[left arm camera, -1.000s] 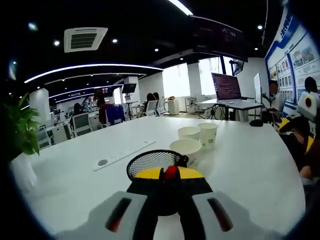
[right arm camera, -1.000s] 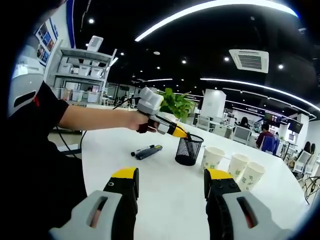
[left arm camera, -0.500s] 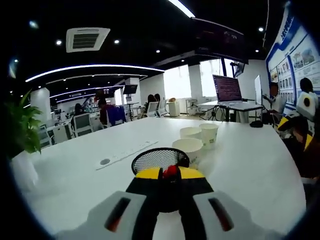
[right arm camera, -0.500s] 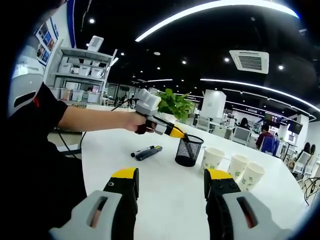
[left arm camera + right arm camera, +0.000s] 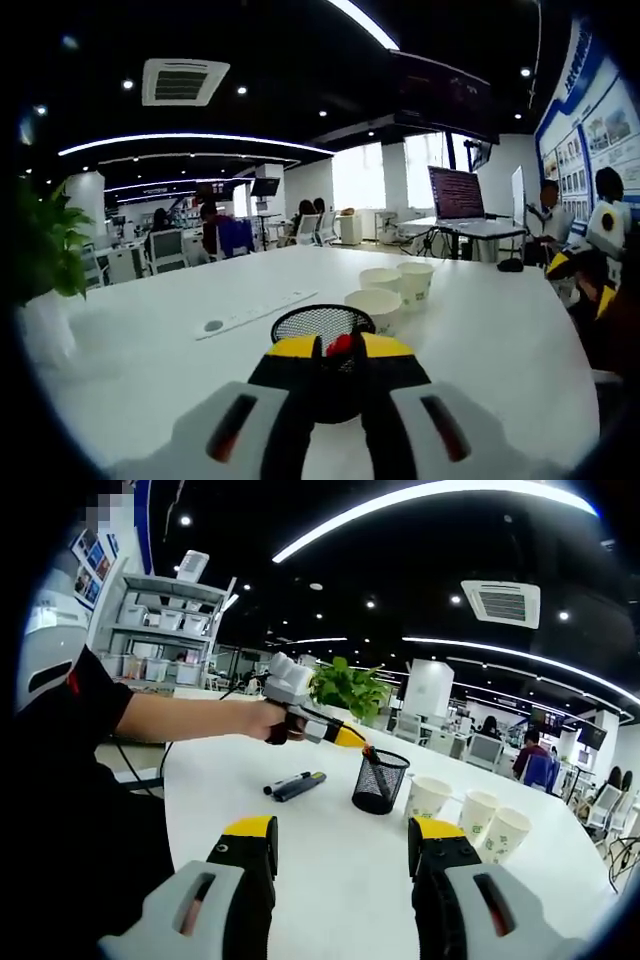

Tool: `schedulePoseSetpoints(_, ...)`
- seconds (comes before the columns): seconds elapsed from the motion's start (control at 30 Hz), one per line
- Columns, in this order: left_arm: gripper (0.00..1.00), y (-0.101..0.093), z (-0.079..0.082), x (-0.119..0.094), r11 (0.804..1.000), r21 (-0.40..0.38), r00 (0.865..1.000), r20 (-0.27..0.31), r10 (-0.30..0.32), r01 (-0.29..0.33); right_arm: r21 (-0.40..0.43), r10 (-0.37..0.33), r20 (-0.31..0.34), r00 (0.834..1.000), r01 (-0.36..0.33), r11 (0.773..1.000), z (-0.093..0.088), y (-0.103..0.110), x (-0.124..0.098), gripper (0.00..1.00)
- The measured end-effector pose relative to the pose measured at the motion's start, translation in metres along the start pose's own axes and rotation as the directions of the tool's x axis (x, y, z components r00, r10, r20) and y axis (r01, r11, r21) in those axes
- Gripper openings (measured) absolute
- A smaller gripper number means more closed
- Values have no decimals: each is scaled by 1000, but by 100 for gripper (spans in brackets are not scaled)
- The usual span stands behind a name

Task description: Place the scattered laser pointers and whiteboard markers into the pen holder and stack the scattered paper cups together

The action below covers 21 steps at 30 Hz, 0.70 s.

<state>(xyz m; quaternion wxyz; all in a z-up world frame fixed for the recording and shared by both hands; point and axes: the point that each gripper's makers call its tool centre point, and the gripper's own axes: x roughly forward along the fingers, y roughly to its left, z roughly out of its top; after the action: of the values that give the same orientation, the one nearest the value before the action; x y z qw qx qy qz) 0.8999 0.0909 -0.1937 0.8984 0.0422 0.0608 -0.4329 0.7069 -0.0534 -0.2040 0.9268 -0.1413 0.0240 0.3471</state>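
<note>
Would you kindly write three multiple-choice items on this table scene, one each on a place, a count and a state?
1. Where do the loose markers lie in the right gripper view?
A. On the table, left of the mesh pen holder
B. Inside a cup
C. On the shelves

2. How many paper cups stand on the table?
A. One
B. Three
C. Five

3. How is the right gripper?
A. Shut on a cup
B. Shut on a marker
C. Open, holding nothing

Answers: 1 A, they rest on the white table beside the holder. 2 B, three stand in a row right of the holder. 3 C, its jaws stand apart with bare table between.
</note>
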Motion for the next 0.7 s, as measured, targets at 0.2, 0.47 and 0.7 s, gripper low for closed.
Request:
schedulePoseSetpoints(0.2,20,-3,10,-12,1000,-4,1000,29,12,-12,2,0,0,1000,0,1000,0,0,0,55)
schedulePoseSetpoints(0.47,31,0,26,-36,999,-30,998,46,42,-40,2,7,2,1000,-7,1000,2,3,2,55)
schedulePoseSetpoints(0.7,30,5,28,-52,998,-49,998,29,50,-48,-2,15,2,1000,-15,1000,3,6,4,55)
